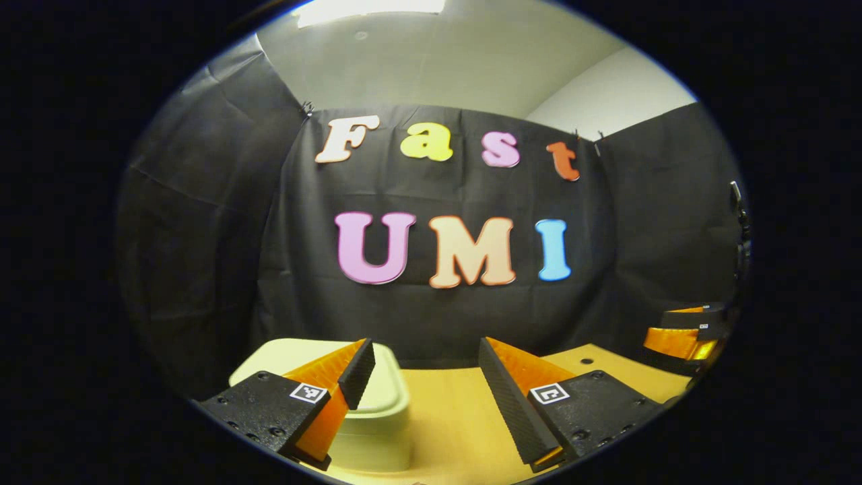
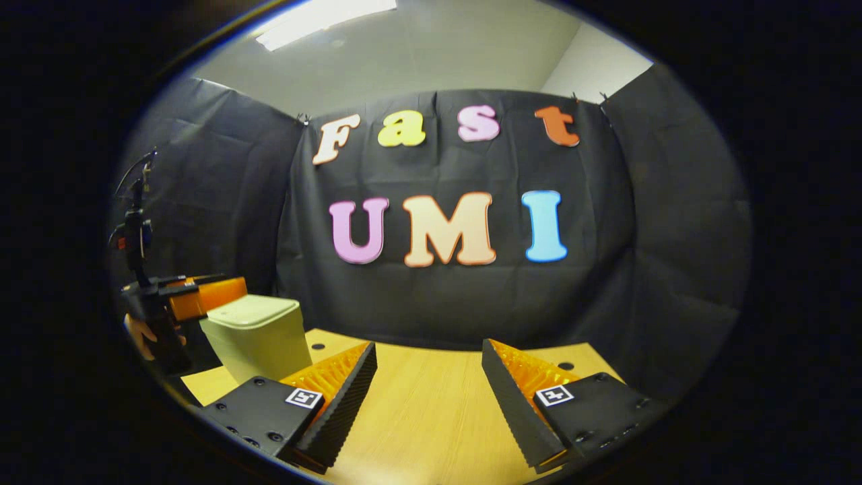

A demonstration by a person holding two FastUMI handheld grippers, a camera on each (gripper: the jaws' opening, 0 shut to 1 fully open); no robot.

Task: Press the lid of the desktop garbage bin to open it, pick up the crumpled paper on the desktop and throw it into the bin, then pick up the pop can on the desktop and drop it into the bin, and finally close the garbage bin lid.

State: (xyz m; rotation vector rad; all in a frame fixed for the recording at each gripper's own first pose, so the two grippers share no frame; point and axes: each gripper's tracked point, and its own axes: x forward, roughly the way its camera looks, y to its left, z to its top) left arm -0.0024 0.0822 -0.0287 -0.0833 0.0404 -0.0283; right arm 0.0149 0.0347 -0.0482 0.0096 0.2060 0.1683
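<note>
Spread fingers of the left gripper (image 1: 425, 356) frame the bottom of the left gripper view, with nothing between them. Behind and partly under the left-hand finger (image 1: 355, 372) stands the pale bin (image 1: 380, 404), lid down, resting on the wooden table (image 1: 451, 424). Farther right, near the view's edge and well apart from these fingers, the right gripper (image 1: 687, 333) appears above the table's far side; its state cannot be judged from here.

Right gripper view: the right gripper (image 2: 428, 364) likewise holds its fingers wide apart, empty, above bare table (image 2: 431, 411). Left of its left-hand finger (image 2: 347, 397), and farther off, stands the same bin (image 2: 259, 337) with its lid closed. Just beside the bin's left, the left gripper (image 2: 195, 296) hovers level with the lid, held by a person's hand (image 2: 138, 335).
</note>
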